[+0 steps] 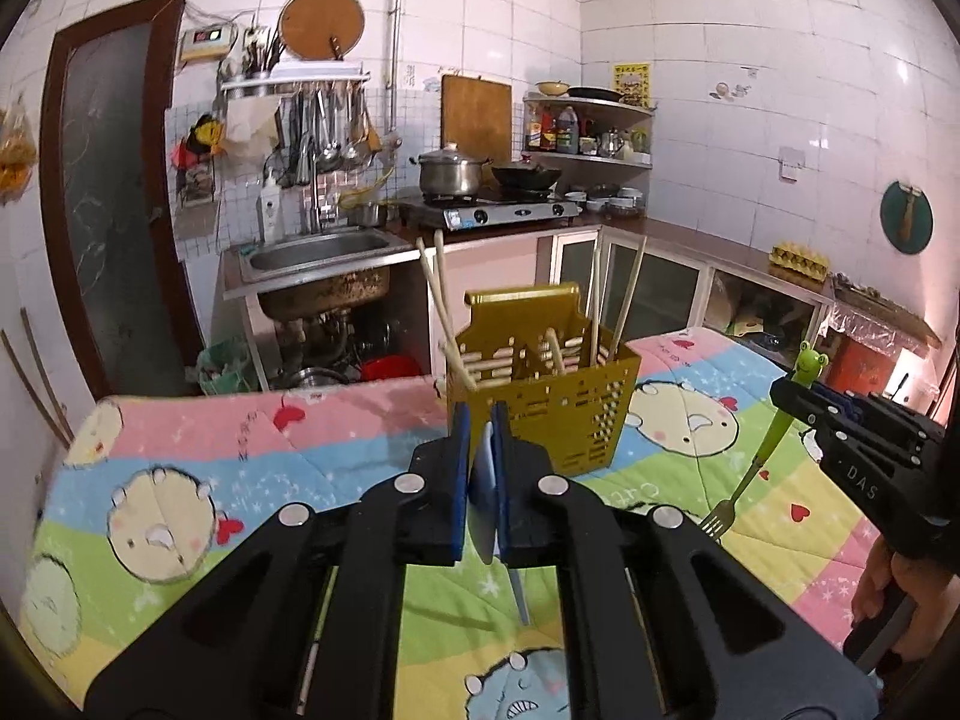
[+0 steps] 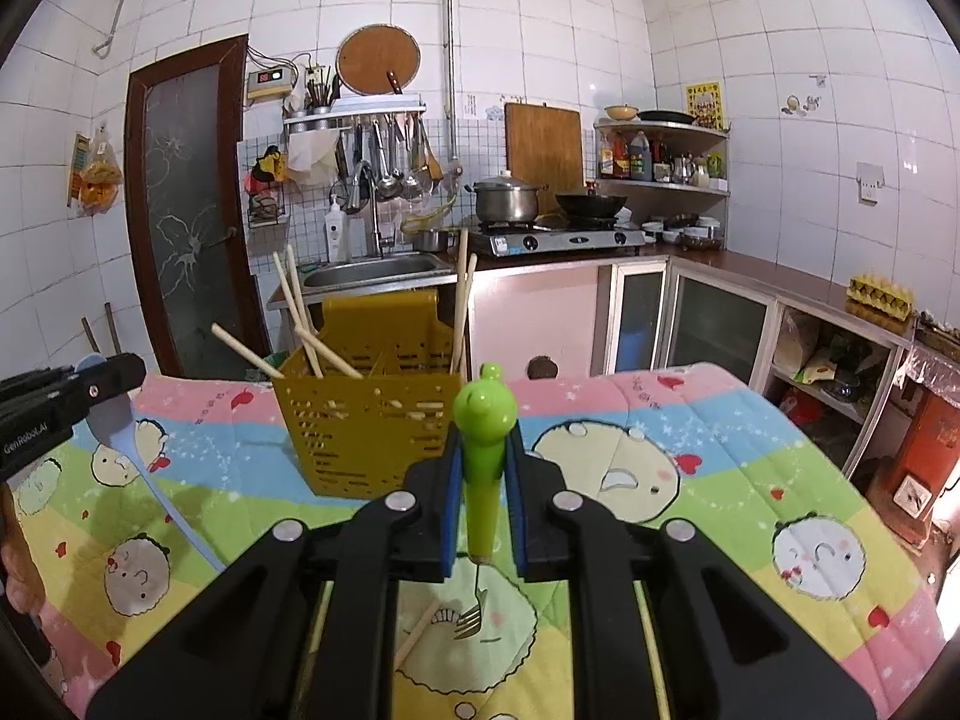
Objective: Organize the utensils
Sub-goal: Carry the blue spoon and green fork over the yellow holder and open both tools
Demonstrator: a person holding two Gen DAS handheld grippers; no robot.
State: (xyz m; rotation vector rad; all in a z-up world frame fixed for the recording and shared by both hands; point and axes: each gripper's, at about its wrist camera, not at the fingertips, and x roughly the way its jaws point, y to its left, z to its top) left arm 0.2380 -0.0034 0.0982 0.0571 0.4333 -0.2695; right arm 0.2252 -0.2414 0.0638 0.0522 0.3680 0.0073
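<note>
A yellow slotted utensil holder [image 1: 540, 396] stands on the cartoon quilt and holds several wooden chopsticks [image 1: 435, 294]; it also shows in the right wrist view [image 2: 366, 420]. My left gripper [image 1: 483, 420] is shut on a light blue spoon [image 1: 485, 498], bowl up, handle hanging down; the spoon also shows in the right wrist view [image 2: 114, 414]. My right gripper [image 2: 483, 450] is shut on a green frog-handled fork [image 2: 483, 456], tines down; the fork also shows in the left wrist view [image 1: 774, 426]. Both hover in front of the holder.
A loose chopstick [image 2: 417, 630] lies on the quilt [image 2: 660, 420] below the right gripper. Behind are a sink [image 1: 318, 252], a stove with pots [image 1: 480, 204], cabinets and a door [image 1: 114, 192]. The right gripper [image 1: 840, 426] is at the right of the left view.
</note>
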